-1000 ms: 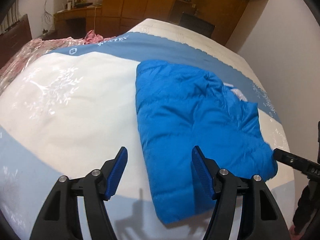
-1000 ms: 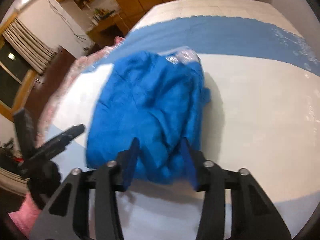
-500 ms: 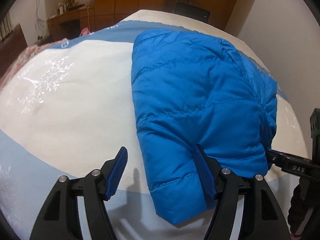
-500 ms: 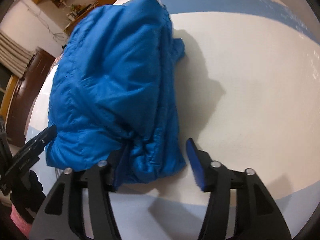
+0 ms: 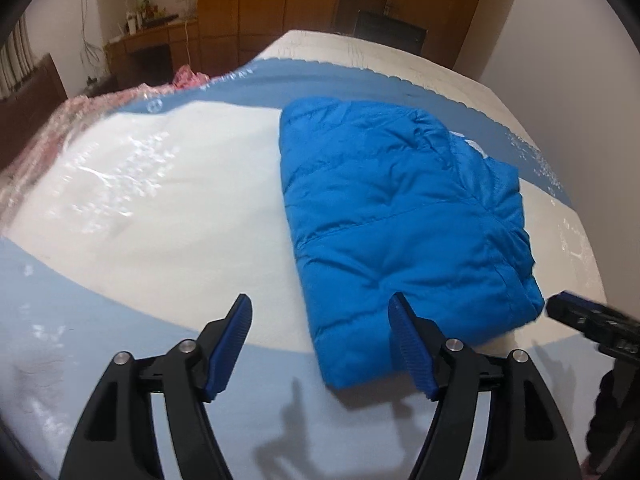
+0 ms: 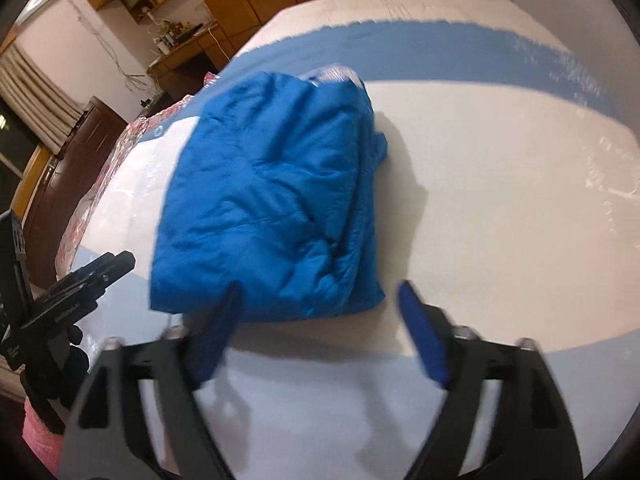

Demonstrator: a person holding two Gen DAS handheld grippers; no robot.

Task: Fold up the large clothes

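Left view: our left gripper (image 5: 320, 340) gapes empty, folded blue jacket (image 5: 400, 216) just past its right finger; right view: right gripper (image 6: 320, 332) likewise wide, jacket beyond its left finger; fold seemingly done, next tidying.

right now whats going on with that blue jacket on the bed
A person with a pair of tongs in each hand is folding a blue puffer jacket on a bed with a white and blue cover. The jacket lies folded into a compact bundle. Both the left tongs and the right tongs are open, hold nothing and sit just short of the jacket's near edge.
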